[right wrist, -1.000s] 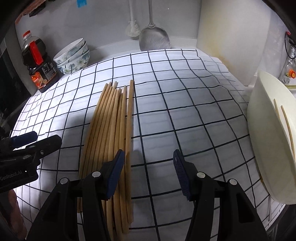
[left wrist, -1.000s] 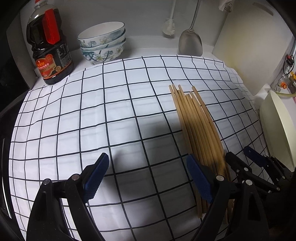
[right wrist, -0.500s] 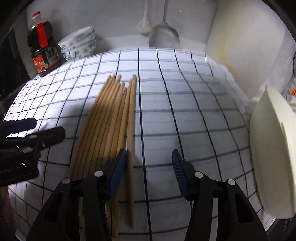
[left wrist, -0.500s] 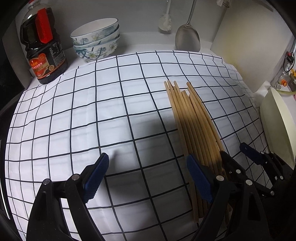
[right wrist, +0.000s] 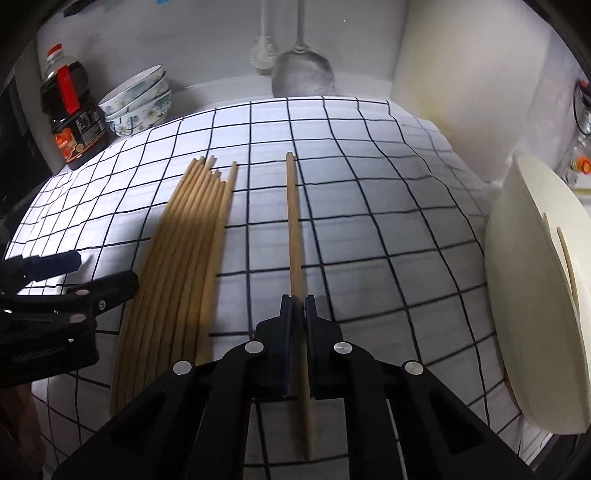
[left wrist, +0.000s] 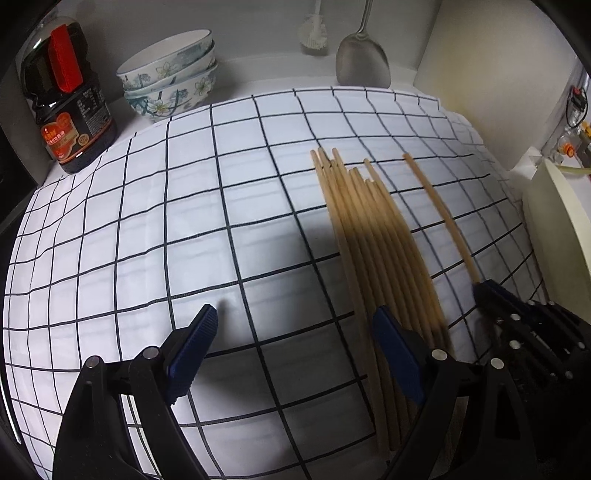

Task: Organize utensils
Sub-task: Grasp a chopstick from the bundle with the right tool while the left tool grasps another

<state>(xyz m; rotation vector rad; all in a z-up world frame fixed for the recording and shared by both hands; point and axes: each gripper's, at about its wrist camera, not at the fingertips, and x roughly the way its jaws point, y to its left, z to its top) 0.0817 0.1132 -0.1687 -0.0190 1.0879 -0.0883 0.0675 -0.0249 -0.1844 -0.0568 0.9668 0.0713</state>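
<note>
Here the right tongs (right wrist: 298,308) are clamped on one chopstick (right wrist: 293,221), which runs from between the blue pads up the centre of the right wrist frame, its far tip over the checked cloth (right wrist: 369,221) that covers the worktop. To its left in that frame lies the bundle (right wrist: 184,251) of the other chopsticks, flat on the cloth and side by side, apart from the held one. The left tongs (left wrist: 293,347) stand wide apart low in the left wrist frame, gripping nothing; the right pad (left wrist: 397,354) sits over the near part of the bundle, though contact cannot be told. In that view the held chopstick slants from centre right down to the right tongs at lower right. A cream tub (right wrist: 535,295) stands at the right edge of the right wrist frame with two chopsticks (right wrist: 569,266) showing inside it. At upper left are a dark bottle (left wrist: 70,103) and stacked bowls (left wrist: 171,77); a ladle (left wrist: 362,62) and a brush (left wrist: 314,33) hang at the top, near a pale board (left wrist: 491,74) leaning at upper right.
</note>
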